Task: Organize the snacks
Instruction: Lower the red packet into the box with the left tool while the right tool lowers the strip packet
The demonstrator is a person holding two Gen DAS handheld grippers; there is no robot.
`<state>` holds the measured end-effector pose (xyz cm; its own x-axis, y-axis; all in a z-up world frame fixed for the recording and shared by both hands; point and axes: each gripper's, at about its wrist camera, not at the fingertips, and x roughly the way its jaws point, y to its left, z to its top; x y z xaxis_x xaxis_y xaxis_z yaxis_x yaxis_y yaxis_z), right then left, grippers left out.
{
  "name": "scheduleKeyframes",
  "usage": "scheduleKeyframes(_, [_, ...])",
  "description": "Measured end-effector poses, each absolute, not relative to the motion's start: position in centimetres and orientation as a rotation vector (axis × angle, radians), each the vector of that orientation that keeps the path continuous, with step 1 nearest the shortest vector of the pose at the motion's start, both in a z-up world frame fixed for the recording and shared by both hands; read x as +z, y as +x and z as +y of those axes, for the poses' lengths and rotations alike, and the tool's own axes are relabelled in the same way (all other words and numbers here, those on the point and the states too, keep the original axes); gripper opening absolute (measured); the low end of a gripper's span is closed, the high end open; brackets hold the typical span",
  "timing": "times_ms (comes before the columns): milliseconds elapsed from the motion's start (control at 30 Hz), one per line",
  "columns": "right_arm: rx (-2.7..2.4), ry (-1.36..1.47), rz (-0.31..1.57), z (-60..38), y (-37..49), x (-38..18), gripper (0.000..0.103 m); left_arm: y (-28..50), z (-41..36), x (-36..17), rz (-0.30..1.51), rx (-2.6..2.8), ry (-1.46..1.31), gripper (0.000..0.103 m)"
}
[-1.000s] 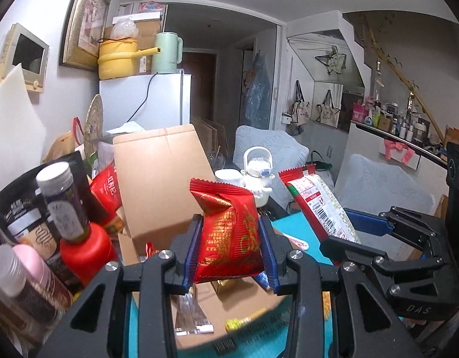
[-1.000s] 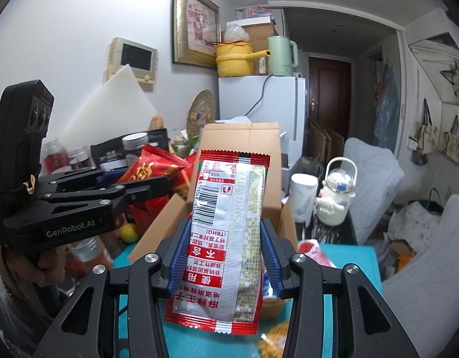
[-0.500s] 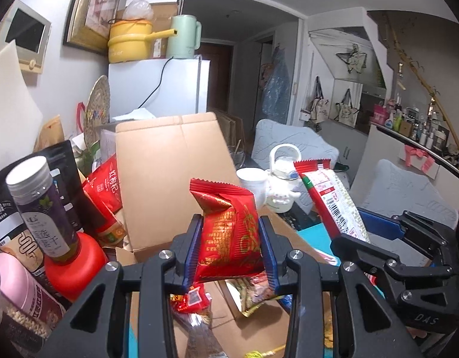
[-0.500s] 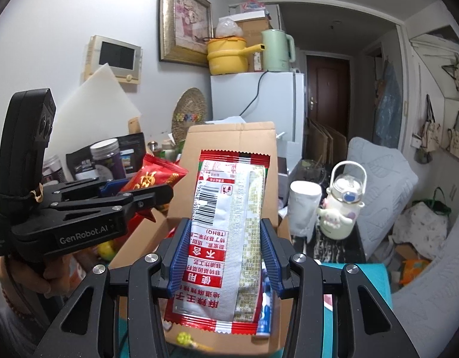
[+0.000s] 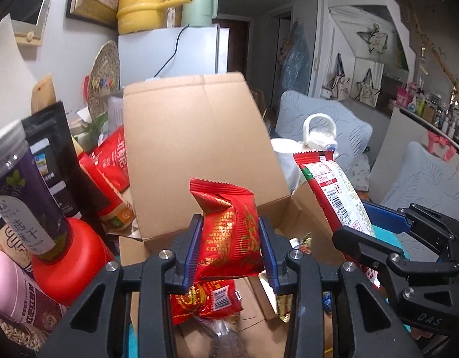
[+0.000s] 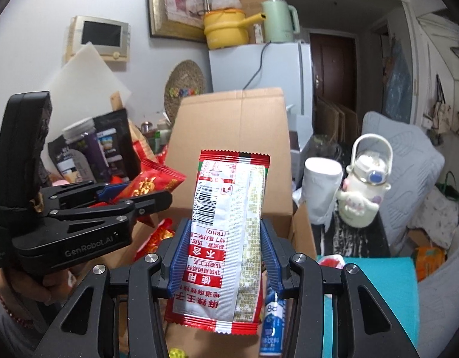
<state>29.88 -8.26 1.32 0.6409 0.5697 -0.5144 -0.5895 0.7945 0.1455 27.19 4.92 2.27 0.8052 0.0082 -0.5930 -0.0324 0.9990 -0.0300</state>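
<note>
Cardboard box (image 5: 199, 137) stands open ahead, several packets already lying inside; judged partly filled. Left gripper (image 5: 229, 247) has its jaws clamped on a red snack packet (image 5: 228, 232), held over the box's near edge. Right gripper (image 6: 226, 256) has its jaws clamped on a striped packet (image 6: 226, 238), also over the box. Both remain to be dropped. Left: bottles (image 5: 29, 208) crowd close; right: kettle (image 6: 363, 188) near; room is tight between the two tools.
</note>
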Motion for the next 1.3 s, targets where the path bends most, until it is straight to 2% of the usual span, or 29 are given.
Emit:
scheduleKeyframes(700, [0.622,-0.067,0.726,-6.7,32.6,-3.2,0.045,30.8,5.8,-2.5,0.806,0.100,0.003,0.037])
scheduleKeyframes(1300, [0.601,-0.066,0.789,-7.0,33.3,-4.4,0.048,32.2,6.1,-4.6,0.934,0.124,-0.012,0.037])
